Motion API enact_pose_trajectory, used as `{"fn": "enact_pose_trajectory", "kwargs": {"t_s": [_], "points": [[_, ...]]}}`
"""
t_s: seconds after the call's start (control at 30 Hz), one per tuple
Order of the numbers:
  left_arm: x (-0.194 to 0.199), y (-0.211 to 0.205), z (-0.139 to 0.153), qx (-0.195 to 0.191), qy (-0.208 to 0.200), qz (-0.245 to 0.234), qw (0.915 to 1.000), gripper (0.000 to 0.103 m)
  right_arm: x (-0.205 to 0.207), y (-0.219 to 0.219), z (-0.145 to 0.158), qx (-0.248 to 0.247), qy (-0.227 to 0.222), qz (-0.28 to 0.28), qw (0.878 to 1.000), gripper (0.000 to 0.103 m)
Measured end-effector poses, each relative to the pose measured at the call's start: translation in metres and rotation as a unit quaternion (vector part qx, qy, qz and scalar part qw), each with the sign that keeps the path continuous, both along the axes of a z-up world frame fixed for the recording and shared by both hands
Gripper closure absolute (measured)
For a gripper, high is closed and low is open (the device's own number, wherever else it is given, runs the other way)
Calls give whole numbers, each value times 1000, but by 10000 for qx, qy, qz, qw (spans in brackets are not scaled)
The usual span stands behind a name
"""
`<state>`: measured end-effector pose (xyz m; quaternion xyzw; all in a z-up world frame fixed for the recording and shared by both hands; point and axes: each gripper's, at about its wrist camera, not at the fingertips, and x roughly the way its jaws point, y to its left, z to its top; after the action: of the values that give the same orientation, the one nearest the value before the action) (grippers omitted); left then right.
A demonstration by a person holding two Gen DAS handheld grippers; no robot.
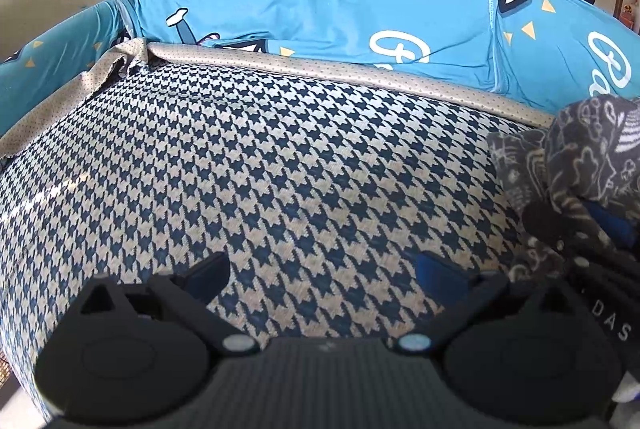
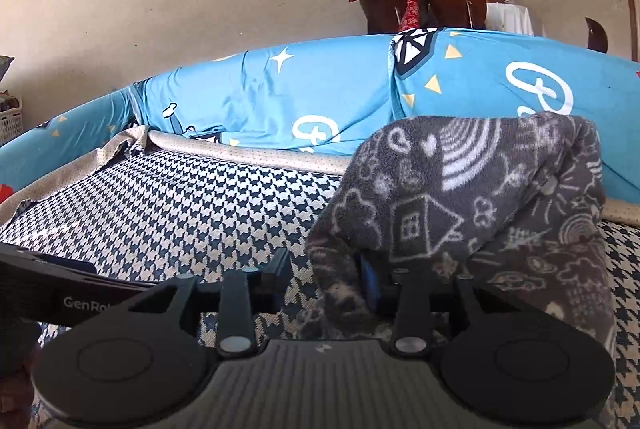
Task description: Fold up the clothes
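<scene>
A grey fleece garment (image 2: 460, 197) with white doodle prints is heaped on the houndstooth-covered surface (image 2: 180, 205). Its near fold drapes over the right finger of my right gripper (image 2: 324, 271). The jaws stand partly apart with a flap of the fleece hanging between them, and a gap shows beside the left finger, so the pads do not press it. In the left wrist view the same garment (image 1: 580, 157) sits at the right edge, over a blue pad (image 1: 608, 219) of the right gripper. My left gripper (image 1: 322, 269) is wide open over bare houndstooth cloth, left of the garment.
A bright blue cartoon-print cover (image 1: 320, 9) rises behind the surface, with a beige dotted fabric strip (image 1: 320, 69) along its base. Dark wooden chairs (image 2: 452, 1) with a red cloth stand beyond. A white basket (image 2: 10, 125) is at far left.
</scene>
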<state>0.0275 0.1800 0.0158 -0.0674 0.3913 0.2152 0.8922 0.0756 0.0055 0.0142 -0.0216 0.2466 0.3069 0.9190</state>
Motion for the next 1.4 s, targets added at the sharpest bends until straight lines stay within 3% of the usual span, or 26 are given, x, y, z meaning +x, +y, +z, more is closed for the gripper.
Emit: {"fn": "enact_pose_trajectory", "kwargs": {"t_s": [0.13,0.4,0.73,0.93,1.13,1.4], "points": [[0,6,3,-6,-84,103,9999,0,-3,1,5,-64,19,161,9998,50],[2,10,12,-186,-324,222,9991,0,-16,-5,19,-58,62,372,9993,50],[13,-11,25,-291,-611,-56,9977,0,-30,-22,43,-273,152,507,9982,50],[23,-32,26,-231,-708,-267,9969,0,-28,-43,56,-49,81,153,9998,51],[31,-48,25,-341,-768,-496,9952,0,-15,-62,60,105,26,-389,9992,62],[44,-68,22,-288,-861,-957,9913,0,10,-93,56,289,206,-1307,9908,63]]}}
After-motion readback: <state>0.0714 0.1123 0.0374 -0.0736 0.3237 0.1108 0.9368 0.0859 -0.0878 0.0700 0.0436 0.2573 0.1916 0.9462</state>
